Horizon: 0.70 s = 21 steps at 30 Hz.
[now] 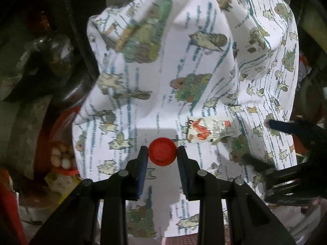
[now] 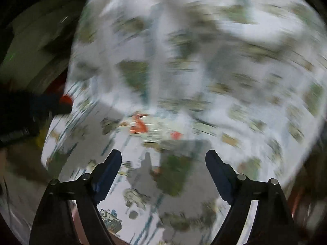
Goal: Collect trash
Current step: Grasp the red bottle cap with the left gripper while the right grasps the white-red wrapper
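Observation:
My left gripper (image 1: 162, 152) is shut on a red bottle cap (image 1: 162, 151), held above a white cloth (image 1: 184, 71) printed with cartoon animals. A crumpled white and red wrapper (image 1: 210, 130) lies on the cloth just right of the cap. The right gripper (image 1: 261, 143) reaches in from the right edge of the left wrist view, its fingers spread on either side of the wrapper's right end. The right wrist view is heavily blurred. There my right gripper (image 2: 163, 163) stands open with nothing between its fingers, and the wrapper (image 2: 147, 126) shows as a red and white smear ahead.
The printed cloth (image 2: 184, 61) drapes over a rounded surface. Dark clutter sits to the left: a glass jar (image 1: 55, 47), a red container (image 1: 63, 147) with pale round items and a yellow scrap. The left gripper's dark body (image 2: 20, 118) enters the right wrist view at left.

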Tool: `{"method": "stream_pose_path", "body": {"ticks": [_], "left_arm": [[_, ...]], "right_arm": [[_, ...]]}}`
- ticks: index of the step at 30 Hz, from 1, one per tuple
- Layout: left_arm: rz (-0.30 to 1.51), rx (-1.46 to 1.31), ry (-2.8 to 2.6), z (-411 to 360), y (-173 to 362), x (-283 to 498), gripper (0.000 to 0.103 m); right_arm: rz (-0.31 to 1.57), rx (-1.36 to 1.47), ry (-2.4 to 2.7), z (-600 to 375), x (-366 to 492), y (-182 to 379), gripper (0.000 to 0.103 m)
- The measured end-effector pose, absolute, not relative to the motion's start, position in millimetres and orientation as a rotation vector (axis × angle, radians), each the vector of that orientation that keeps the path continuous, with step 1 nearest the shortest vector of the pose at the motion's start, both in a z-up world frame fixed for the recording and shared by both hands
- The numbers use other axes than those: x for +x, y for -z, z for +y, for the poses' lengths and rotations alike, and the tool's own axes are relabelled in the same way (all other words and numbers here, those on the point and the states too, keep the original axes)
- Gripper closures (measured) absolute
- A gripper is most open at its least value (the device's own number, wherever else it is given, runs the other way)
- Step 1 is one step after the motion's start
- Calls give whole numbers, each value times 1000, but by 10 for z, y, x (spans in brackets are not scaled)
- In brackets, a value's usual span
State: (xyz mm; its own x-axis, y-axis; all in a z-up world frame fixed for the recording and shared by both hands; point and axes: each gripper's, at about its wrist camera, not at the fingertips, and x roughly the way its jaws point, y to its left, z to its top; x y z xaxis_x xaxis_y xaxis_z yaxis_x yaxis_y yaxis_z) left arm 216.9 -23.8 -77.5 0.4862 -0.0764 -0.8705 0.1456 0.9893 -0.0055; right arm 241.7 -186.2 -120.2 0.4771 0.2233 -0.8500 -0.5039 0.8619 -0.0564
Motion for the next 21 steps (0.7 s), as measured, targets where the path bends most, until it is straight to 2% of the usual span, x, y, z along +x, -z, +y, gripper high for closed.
{"method": "stream_pose_path", "body": {"ticks": [4, 8, 9, 11, 13, 14, 15, 21], "left_arm": [[1040, 61, 95, -36, 730, 2211, 76], [1061, 31, 63, 126, 785, 2267, 76], [1066, 24, 64, 156, 791, 2276, 76], [1065, 20, 63, 184, 786, 2279, 76], [1060, 19, 63, 200, 771, 2279, 76], [1058, 17, 62, 207, 763, 2276, 76], [1058, 14, 61, 216, 759, 2276, 76], [1044, 6, 67, 211, 696, 2209, 76]], "right_arm": [[994, -471, -456, -1586, 2591, 1476, 19], [1059, -578, -410, -1489, 2819, 1793, 33], [1088, -585, -402, -1479, 2862, 1867, 41], [1081, -525, -426, -1508, 2895, 1854, 45], [1122, -438, -428, -1578, 2943, 1874, 65], [1122, -395, -419, -1624, 2944, 1861, 81], [1122, -364, -403, -1663, 2934, 1852, 89], [1047, -212, -315, -1879, 2615, 1589, 99]]}}
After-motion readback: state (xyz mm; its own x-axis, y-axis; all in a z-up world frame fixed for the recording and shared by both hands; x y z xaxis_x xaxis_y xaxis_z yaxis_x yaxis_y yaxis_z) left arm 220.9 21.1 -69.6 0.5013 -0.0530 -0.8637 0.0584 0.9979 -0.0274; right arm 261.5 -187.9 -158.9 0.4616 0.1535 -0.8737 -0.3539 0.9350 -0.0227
